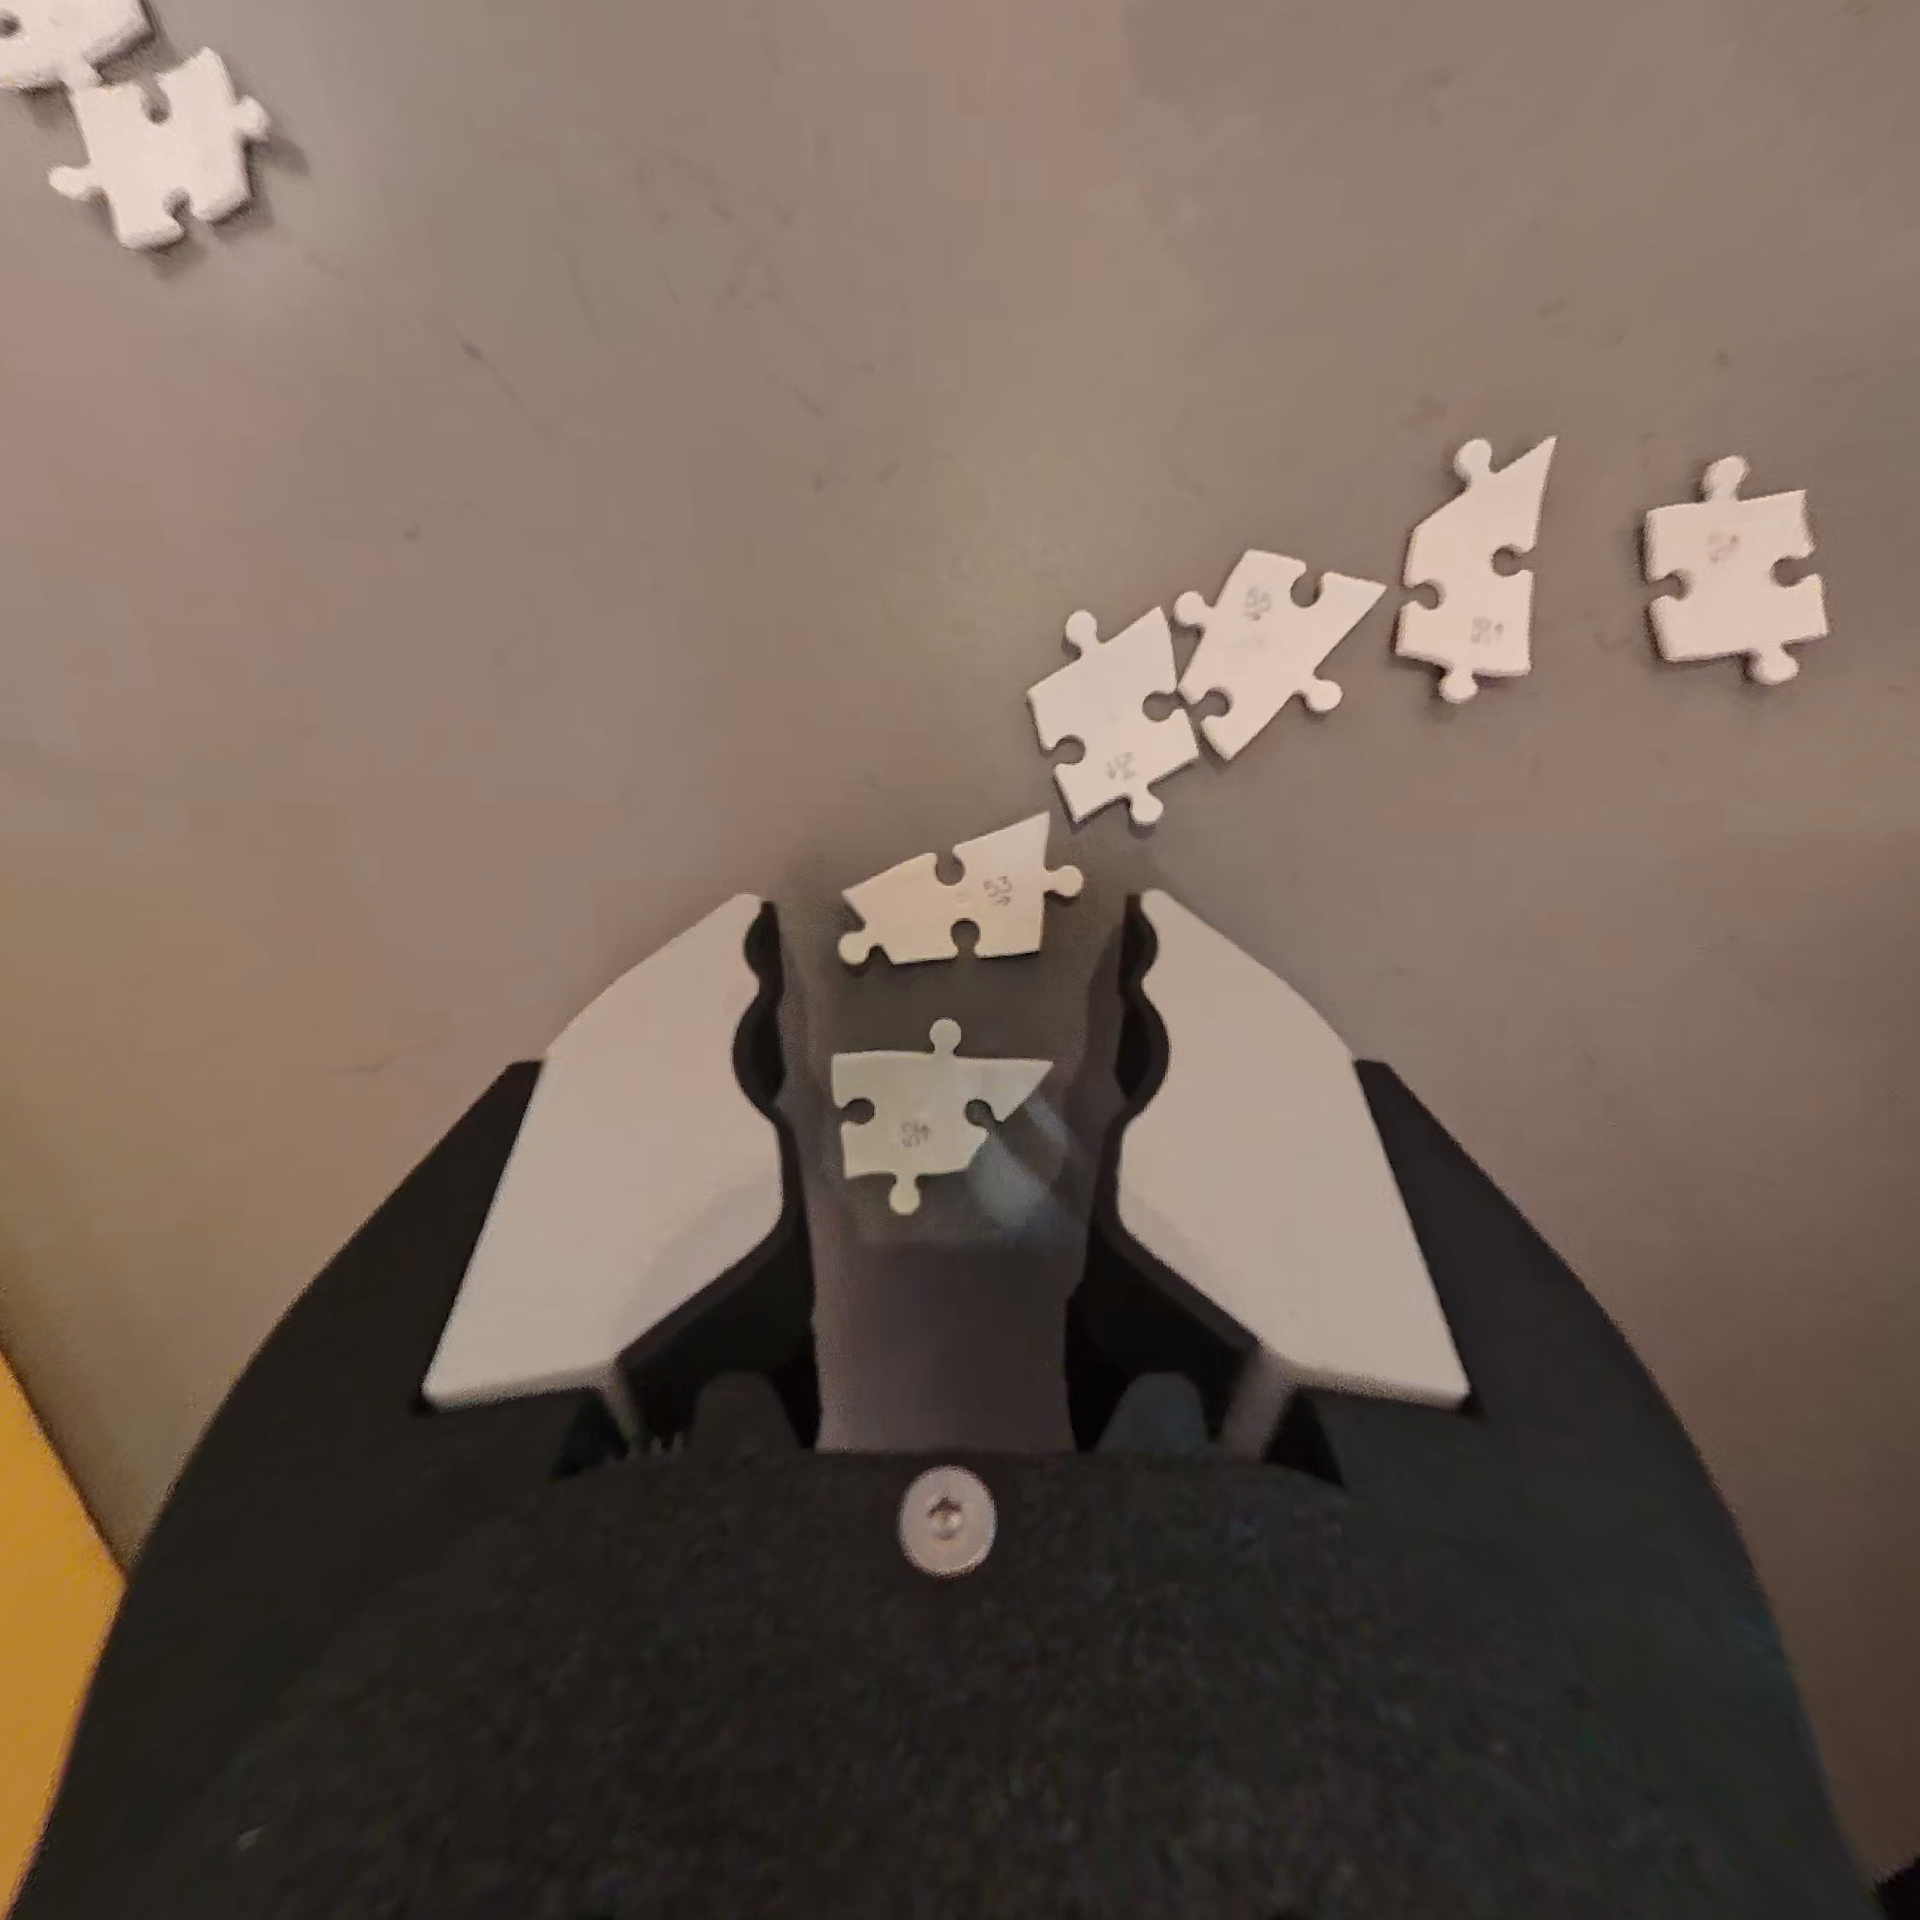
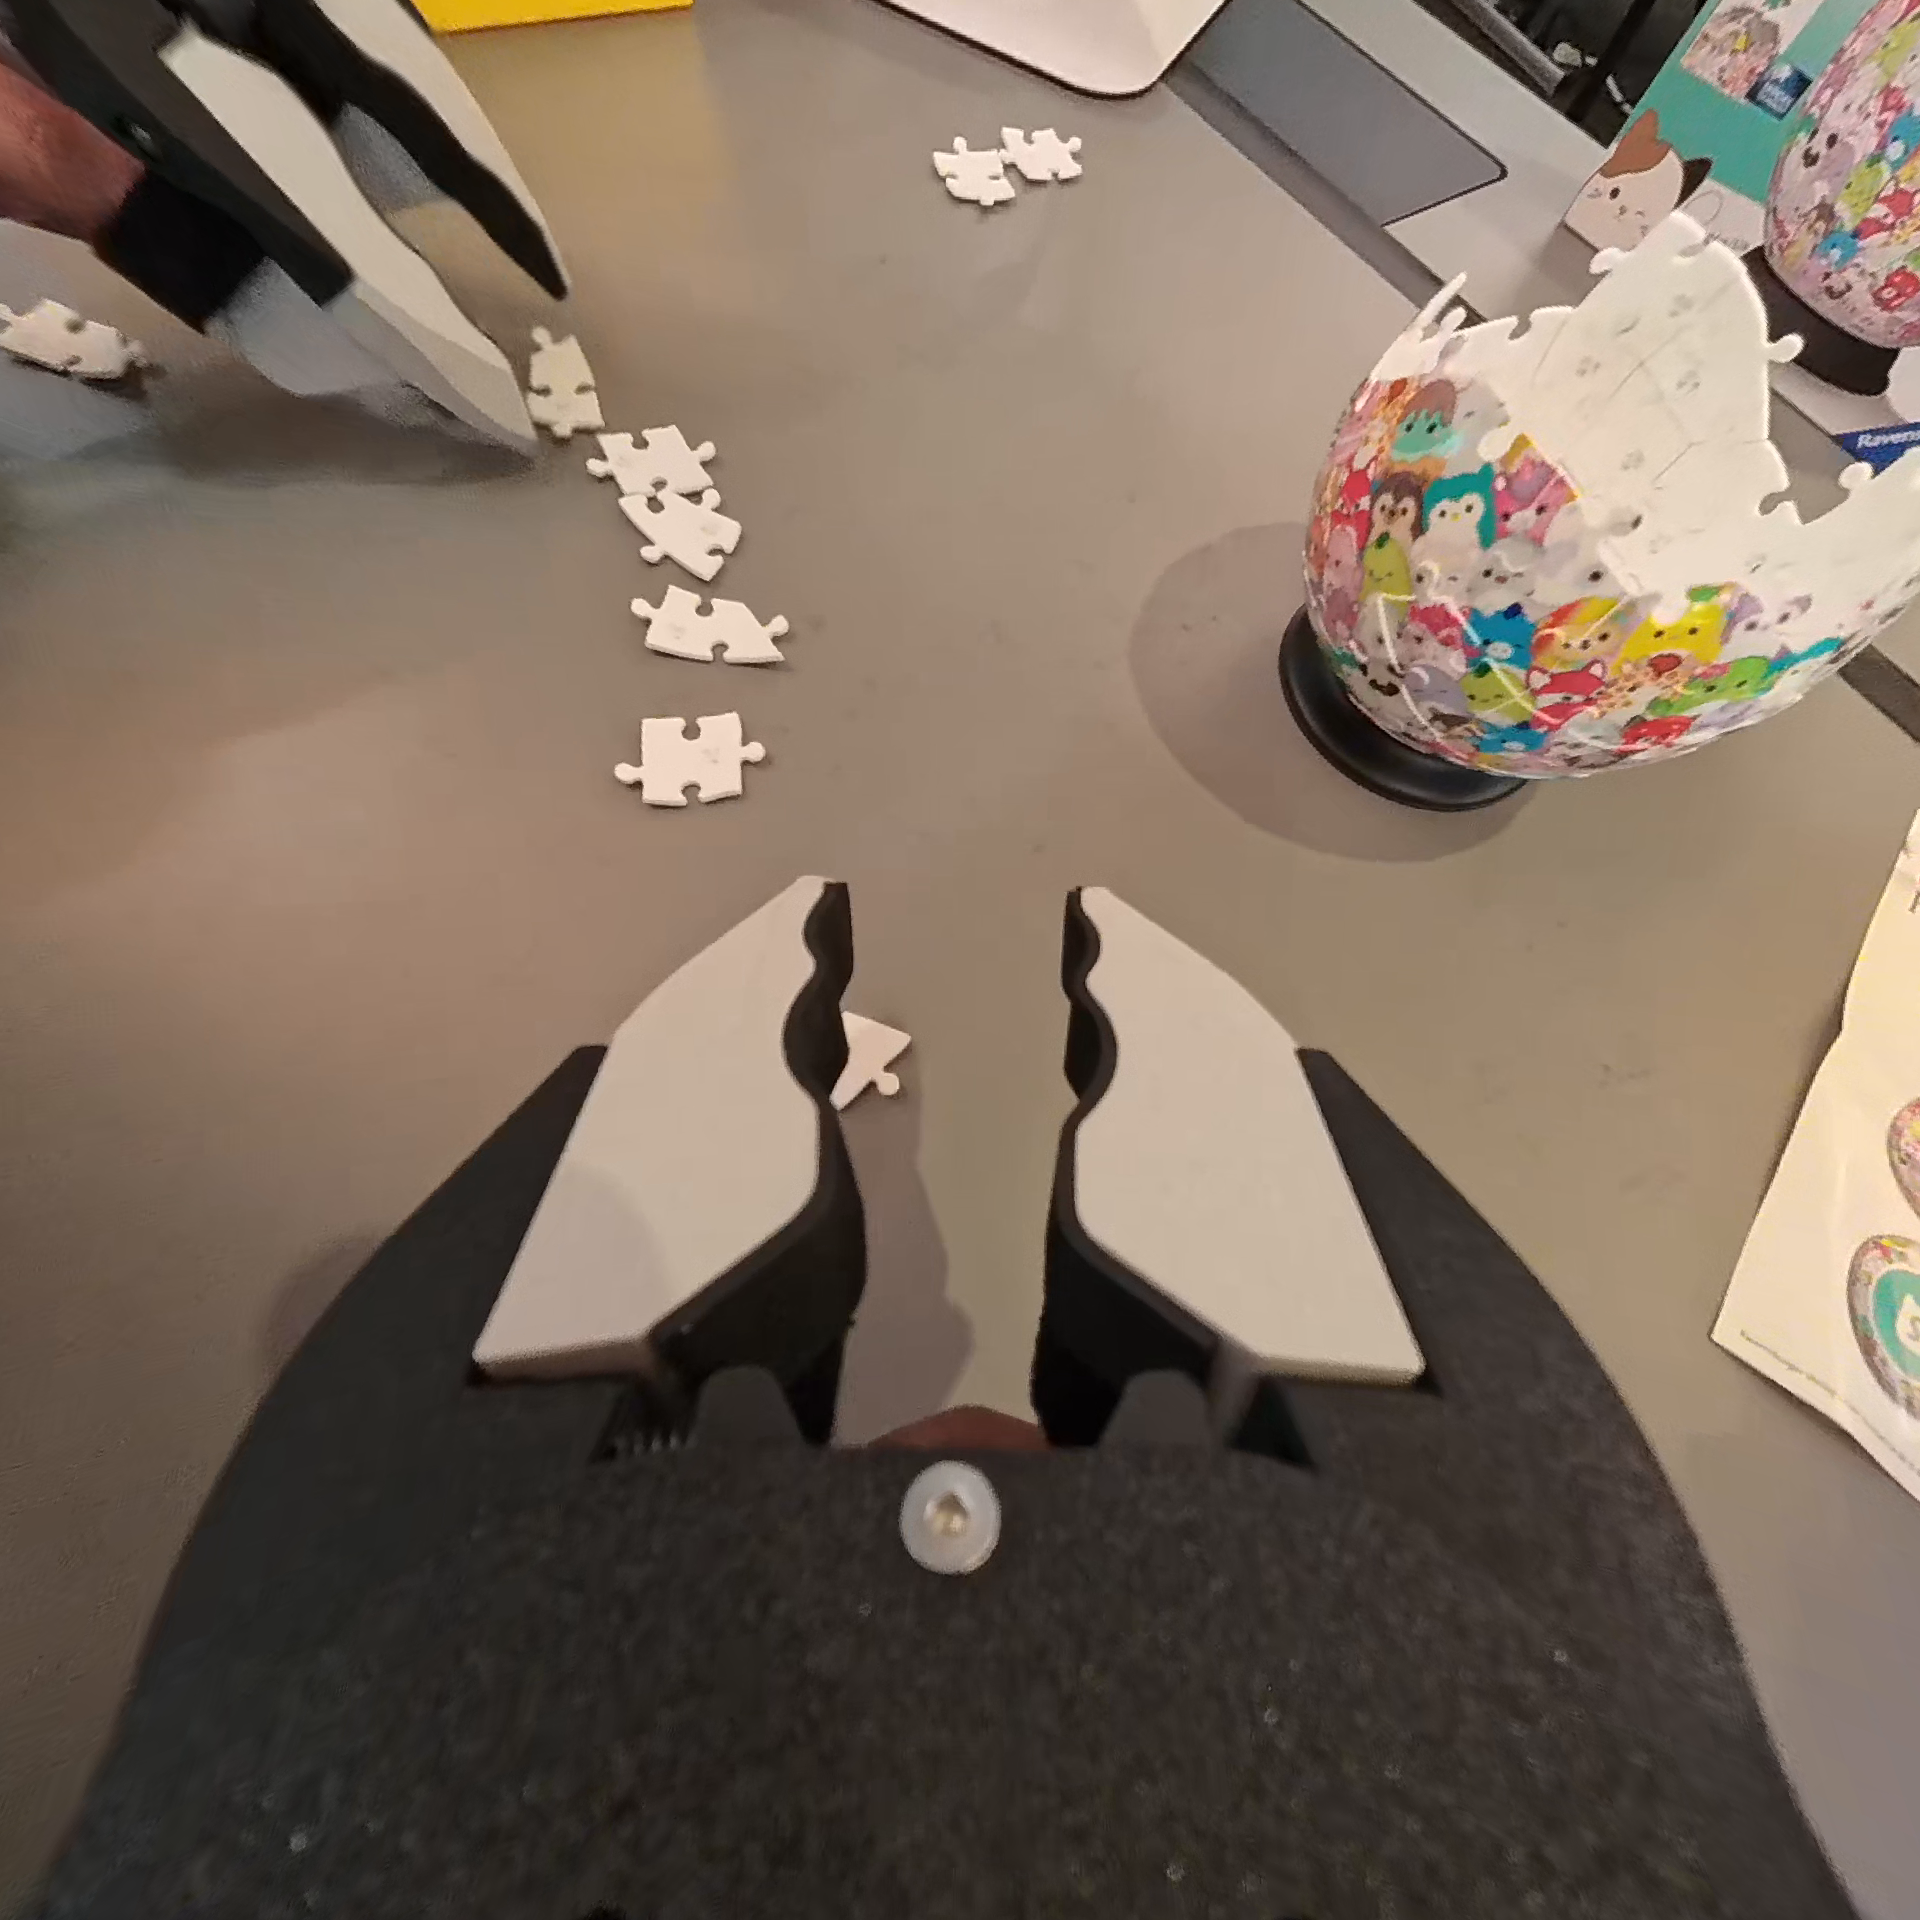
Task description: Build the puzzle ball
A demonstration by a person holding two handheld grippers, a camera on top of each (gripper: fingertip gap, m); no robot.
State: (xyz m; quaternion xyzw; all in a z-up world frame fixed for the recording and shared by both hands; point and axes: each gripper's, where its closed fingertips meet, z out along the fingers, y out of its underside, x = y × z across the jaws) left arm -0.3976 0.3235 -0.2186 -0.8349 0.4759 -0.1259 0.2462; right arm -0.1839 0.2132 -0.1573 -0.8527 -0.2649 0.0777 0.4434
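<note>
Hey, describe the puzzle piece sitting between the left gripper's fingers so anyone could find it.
On the grey table, a curved trail of white, blank-side-up puzzle pieces leads to the open left gripper. The white puzzle piece lies flat between its light grey fingers, last in the trail, the only one framed by them.

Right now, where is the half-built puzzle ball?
In the right wrist view, the puzzle ball sits upper right on its black stand, beside the puzzle box.

Half-built colourful puzzle ball (image 2: pixel 1538 582), perhaps upright
</note>
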